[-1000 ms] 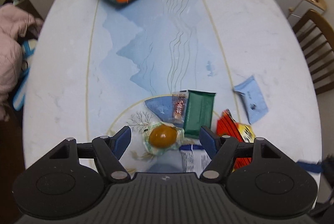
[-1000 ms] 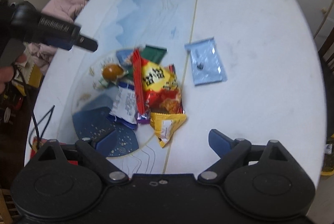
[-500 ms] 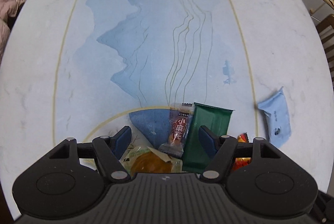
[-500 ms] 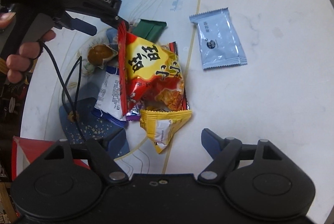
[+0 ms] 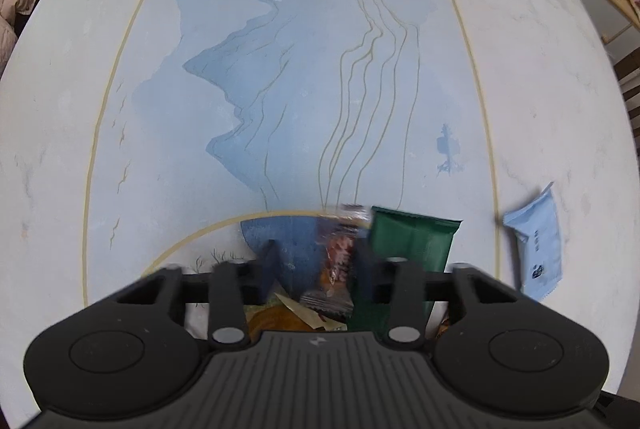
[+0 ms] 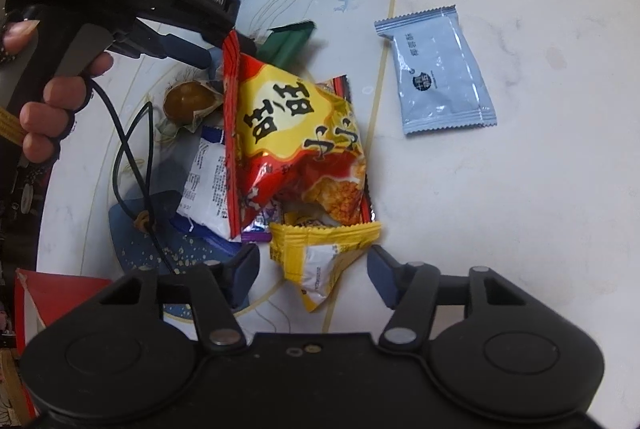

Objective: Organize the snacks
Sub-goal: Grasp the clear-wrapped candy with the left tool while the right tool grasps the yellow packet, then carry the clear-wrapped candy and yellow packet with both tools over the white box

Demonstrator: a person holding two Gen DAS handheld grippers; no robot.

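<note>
- Lying in a loose heap at about 6 o'clock on the round desk (image 5: 540, 77), the snacks were gathered on and around a blue-patterned plate (image 6: 132, 229).
- The left tongs (image 5: 314, 263) were seen lowered over the far end of the heap, their fingers apart, with a small red-brown packet (image 5: 336, 261) set between them; no grip on it could be made out.
- That packet's long axis was judged to run roughly 12 to 6 o'clock, in line with the left tongs, so a straight closing would catch it across its narrow width.
- A green packet (image 5: 412, 241) lay just beside it toward 3 o'clock, partly behind the right-hand finger (image 5: 366, 265), and could be pinched by mistake.
- A wrapped brown egg-like snack (image 6: 188, 103) sat under the left tongs toward 6 o'clock.
- The right tongs (image 6: 310, 265) were held wide apart and empty, with a small yellow packet (image 6: 320, 253) between the fingers, its point directed at 6 o'clock toward the camera.
- A large red-and-yellow chip bag (image 6: 296, 145) lay beyond it at 12 o'clock, over a white-and-blue sachet (image 6: 206, 185).
- A pale blue packet (image 6: 436, 73) lay apart at 1 o'clock of the right tongs, nearer that hand than the left.
</note>
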